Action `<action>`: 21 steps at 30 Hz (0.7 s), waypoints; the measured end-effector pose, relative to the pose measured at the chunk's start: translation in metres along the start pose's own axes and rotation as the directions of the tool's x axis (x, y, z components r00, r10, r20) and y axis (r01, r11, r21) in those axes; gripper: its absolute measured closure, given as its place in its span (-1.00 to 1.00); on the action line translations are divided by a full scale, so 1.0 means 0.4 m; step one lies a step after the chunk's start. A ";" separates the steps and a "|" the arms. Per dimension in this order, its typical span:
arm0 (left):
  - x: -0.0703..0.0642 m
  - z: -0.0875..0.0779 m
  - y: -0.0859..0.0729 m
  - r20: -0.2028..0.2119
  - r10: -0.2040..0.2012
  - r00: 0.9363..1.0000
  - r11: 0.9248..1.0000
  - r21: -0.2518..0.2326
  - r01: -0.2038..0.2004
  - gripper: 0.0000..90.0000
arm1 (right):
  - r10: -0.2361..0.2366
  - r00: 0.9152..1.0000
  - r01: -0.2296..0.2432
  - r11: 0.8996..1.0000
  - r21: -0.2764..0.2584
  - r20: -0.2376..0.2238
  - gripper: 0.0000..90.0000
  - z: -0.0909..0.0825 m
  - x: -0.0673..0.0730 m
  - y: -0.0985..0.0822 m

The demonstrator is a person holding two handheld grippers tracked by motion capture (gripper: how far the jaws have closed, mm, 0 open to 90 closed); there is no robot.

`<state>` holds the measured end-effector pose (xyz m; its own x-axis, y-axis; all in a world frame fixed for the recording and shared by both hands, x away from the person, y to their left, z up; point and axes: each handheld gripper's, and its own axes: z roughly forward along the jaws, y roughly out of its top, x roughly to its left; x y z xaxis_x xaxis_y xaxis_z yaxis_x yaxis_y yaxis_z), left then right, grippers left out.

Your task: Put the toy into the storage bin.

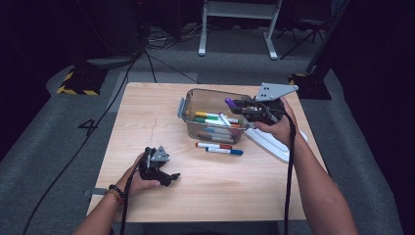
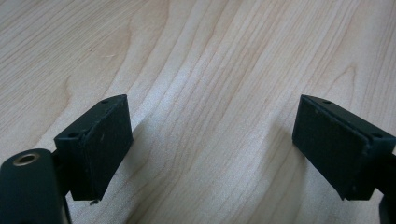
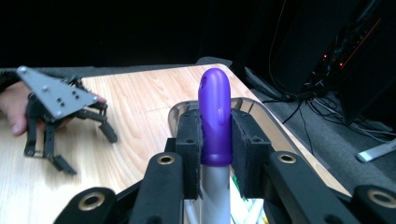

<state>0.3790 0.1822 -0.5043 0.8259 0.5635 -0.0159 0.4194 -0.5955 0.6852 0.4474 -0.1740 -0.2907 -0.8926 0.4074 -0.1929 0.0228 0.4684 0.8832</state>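
1 light wood table (image 1: 147,112) – grey carpet, dark rm

Right gripper (image 1: 234,104): over the clear bin (image 1: 192,95), holding a purple-capped marker (image 1: 230,102)
Left gripper (image 1: 169,178): low on the wooden table (image 1: 147,112)
Beside bin: red-capped marker (image 1: 214,146), blue-capped marker (image 1: 224,151), white lid (image 1: 269,142)

A "4" on the floor (image 1: 87,126)
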 end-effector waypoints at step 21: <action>0.000 0.000 0.000 0.000 0.001 1.000 1.000 -0.001 -0.001 -0.72 | 0.027 1.000 -0.026 0.990 0.138 -0.002 0.67 0.174 -0.064 -0.014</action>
<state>0.3790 0.1822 -0.5044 0.8263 0.5631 -0.0154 0.4183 -0.5951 0.6862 0.5016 -0.1326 -0.3204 -0.8925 0.4184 -0.1685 0.1084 0.5614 0.8204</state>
